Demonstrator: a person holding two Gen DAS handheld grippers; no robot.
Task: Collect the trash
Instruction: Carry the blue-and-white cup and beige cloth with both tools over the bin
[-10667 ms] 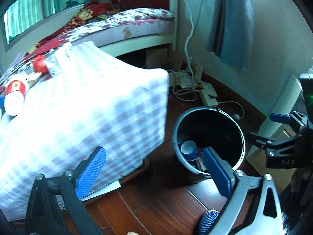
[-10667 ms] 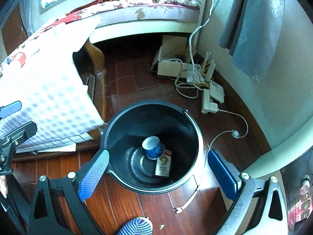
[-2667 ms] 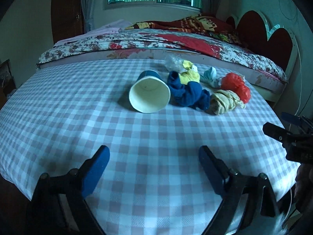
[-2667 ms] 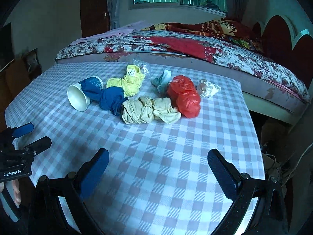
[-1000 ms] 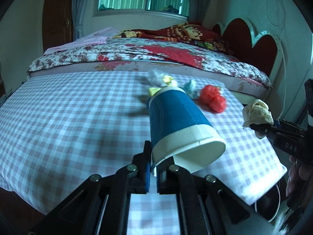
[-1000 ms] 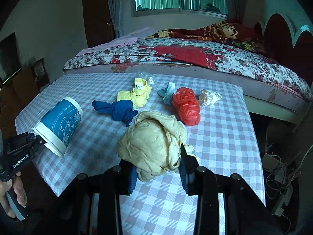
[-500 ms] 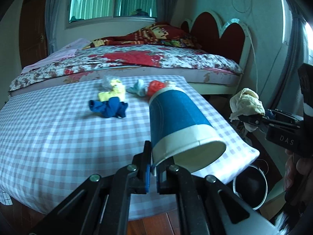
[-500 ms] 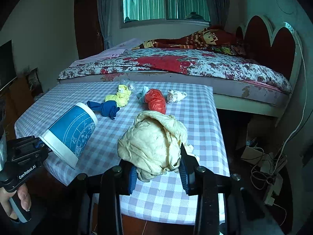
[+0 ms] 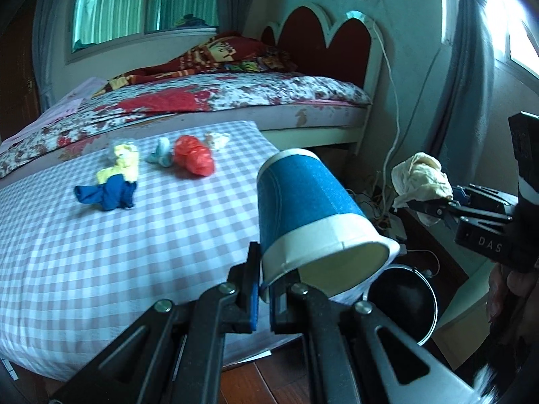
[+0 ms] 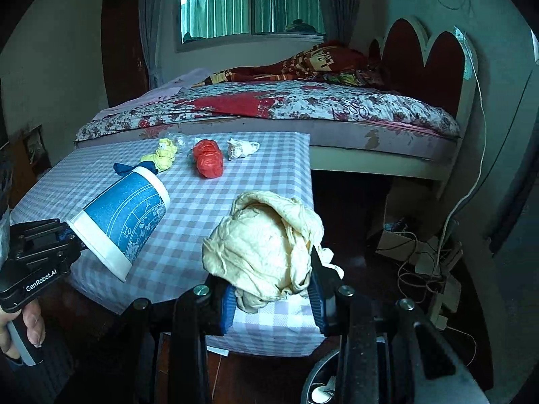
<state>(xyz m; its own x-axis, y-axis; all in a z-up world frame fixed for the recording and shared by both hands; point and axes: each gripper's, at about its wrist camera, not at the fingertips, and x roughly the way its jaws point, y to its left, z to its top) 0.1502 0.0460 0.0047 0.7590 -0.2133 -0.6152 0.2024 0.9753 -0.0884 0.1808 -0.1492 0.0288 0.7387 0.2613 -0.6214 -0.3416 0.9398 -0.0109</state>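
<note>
L gripper [image 9: 264, 298] clamps blue cup [image 9: 303, 202] by rim; R gripper [image 10: 273, 298] pinches cream wad [image 10: 266, 245]; both lifted clear, prob. headed for bin [image 9: 404, 298].

Home bedroom. Bed [image 10: 303, 107] with floral quilt and red patterned blanket, scalloped red headboard [image 10: 427, 64] against wall. Curtained window [image 10: 251, 3] behind bed. Table under checked cloth [image 9: 101, 235] at bed's foot. Dark wooden floor [image 10: 357, 235]; tangle of cables and power strip [image 10: 424, 262] by wall. Black bin [image 9: 407, 299] on floor beside table. Grey curtain [image 9: 468, 77] at right.
</note>
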